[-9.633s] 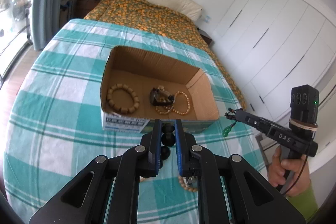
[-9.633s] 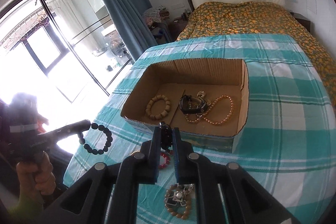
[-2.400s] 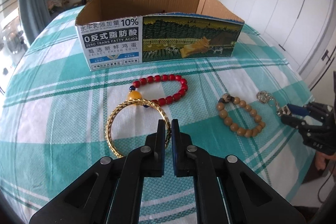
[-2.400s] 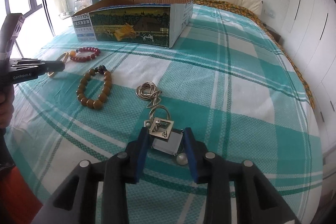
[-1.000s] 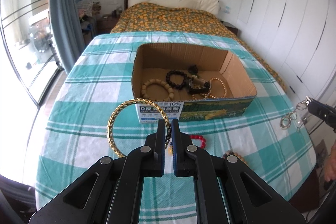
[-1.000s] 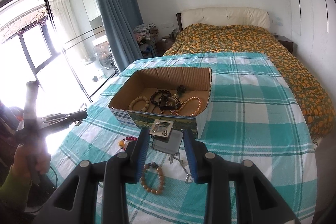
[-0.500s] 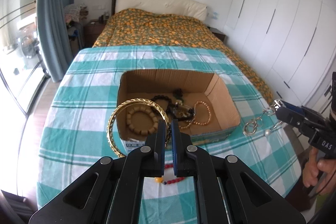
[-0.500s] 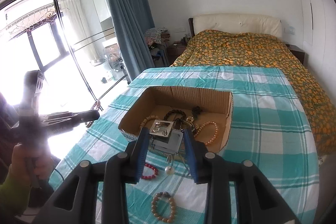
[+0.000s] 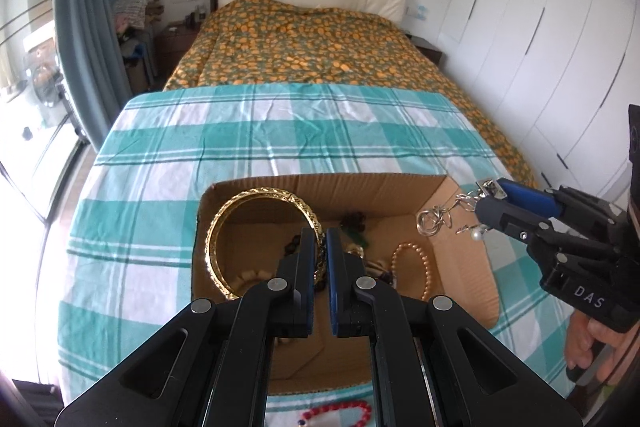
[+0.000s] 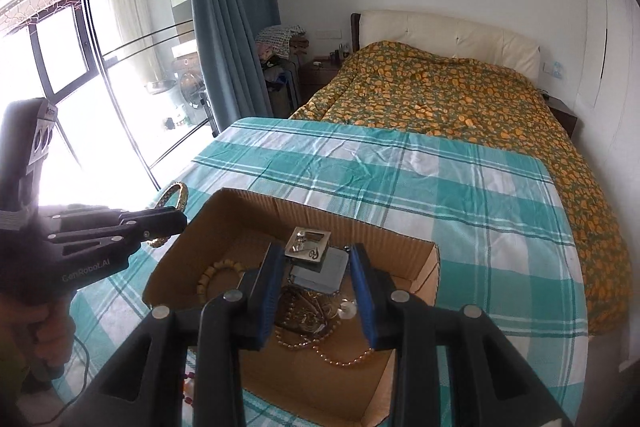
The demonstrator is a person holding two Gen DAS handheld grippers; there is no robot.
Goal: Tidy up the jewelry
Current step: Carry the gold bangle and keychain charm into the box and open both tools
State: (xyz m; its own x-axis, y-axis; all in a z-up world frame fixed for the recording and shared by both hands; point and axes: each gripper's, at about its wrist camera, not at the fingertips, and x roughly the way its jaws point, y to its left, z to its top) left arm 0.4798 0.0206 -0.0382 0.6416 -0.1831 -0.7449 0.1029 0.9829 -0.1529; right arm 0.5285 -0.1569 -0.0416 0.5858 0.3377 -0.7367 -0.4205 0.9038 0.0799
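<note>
Left gripper point(image 9: 319, 241), fingers pressed together on the rim of a gold bangle point(image 9: 256, 239), holds it upright above the open cardboard box point(image 9: 466, 279). Right gripper point(image 10: 318, 281), fingers spread around a square silver pendant point(image 10: 308, 245) and pinching its block, hangs over the same box; from it dangle a cluster of silver rings point(image 9: 434, 221) and a small pearl point(image 9: 476, 234). Inside the box lie a pearl-coloured bead strand point(image 9: 412, 265), dark beads point(image 9: 354, 219) and a wooden bead bracelet point(image 10: 218, 273). A red bead bracelet point(image 9: 340, 409) rests on the checked tabletop point(image 9: 160, 163) just in front of the box.
</note>
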